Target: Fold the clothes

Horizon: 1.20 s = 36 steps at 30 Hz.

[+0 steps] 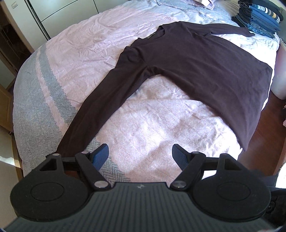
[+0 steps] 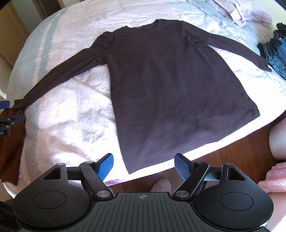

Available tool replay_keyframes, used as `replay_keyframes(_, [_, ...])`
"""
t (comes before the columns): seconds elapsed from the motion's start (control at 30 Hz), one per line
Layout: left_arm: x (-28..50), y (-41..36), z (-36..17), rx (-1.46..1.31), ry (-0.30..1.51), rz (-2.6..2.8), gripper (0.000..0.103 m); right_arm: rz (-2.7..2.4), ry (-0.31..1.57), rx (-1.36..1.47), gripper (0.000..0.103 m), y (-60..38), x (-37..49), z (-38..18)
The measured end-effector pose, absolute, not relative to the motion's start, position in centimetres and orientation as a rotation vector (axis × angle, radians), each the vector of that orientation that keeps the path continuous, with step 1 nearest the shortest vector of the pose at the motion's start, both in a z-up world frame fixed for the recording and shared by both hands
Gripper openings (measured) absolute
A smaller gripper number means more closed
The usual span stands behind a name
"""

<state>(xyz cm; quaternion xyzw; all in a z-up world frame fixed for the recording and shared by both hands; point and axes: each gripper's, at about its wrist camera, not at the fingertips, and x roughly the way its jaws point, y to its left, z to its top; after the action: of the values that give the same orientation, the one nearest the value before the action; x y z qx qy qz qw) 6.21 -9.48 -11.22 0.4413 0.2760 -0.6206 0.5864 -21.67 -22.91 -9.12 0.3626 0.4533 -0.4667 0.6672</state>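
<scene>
Both tongs, left and right, gape wide and empty over the limp, light dark shirt spread flat on the bed; pinch its hem corners or sleeve cuffs.

home bedroom: bed with wrinkled pink-and-grey bedspread, stack of folded clothes at far corner, pale wardrobe doors beside bed, wood floor, dark long-sleeve shirt spread on top
</scene>
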Motion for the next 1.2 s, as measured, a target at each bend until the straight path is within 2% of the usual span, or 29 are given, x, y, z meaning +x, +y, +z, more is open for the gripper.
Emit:
replay_keyframes(0.8, [10.0, -8.3, -10.4, 1.081, 0.537, -1.312, 0.075, -0.922, 1.034, 0.734, 0.078, -24.4, -16.0, -9.0])
replay_keyframes(1.2, [8.3, -10.2, -9.9, 1.076, 0.579, -1.110, 0.075, -0.737, 1.074, 0.628, 0.078, -31.0, -16.1, -9.4])
